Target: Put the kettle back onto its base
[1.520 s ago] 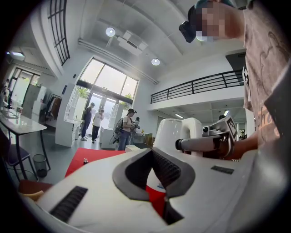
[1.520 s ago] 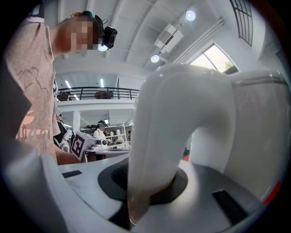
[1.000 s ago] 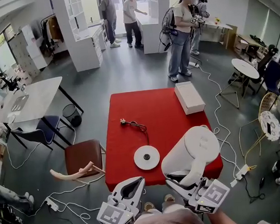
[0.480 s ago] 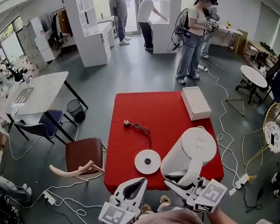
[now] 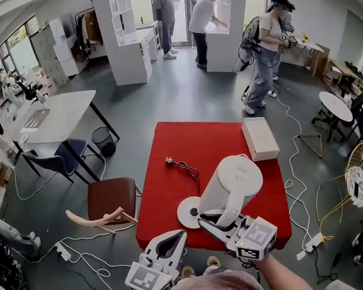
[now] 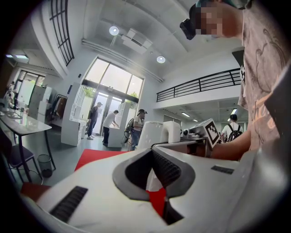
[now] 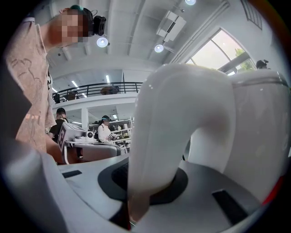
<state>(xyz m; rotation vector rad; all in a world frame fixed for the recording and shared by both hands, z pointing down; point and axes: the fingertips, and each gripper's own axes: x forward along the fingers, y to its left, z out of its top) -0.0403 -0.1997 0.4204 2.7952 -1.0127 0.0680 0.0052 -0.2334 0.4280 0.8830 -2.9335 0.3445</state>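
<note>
— What is at the left side?

— A brown chair (image 5: pixel 110 199) stands just beside the red table (image 5: pixel 167 193), off its left edge. Nearer the person, the left gripper (image 5: pixel 177 236) hangs at the table's near edge. In the left gripper view its curved jaws meet at the tips, with only a bare oval gap between the grey pads (image 6: pixel 170 169); nothing sits in it.

— And the base?

— The round white base (image 5: pixel 186 214) lies flat on the red cloth near the front edge. Its cord (image 5: pixel 183 167) trails back toward the middle of the table, plug end lying loose.

— Where is the kettle?

— The white kettle (image 5: pixel 232 182) is immediately right of the base. From the head view its bottom covers the base's right rim. I cannot tell whether the two touch; it is not centred on the base.

— Who holds it?

— The right gripper (image 5: pixel 215 221). In the right gripper view the kettle's thick white handle (image 7: pixel 168 136) runs down between the jaws, which are pinched onto it.

— Anything further right?

— A flat white box (image 5: pixel 260 139) rests on the table's far right corner, well apart from the kettle.
</note>
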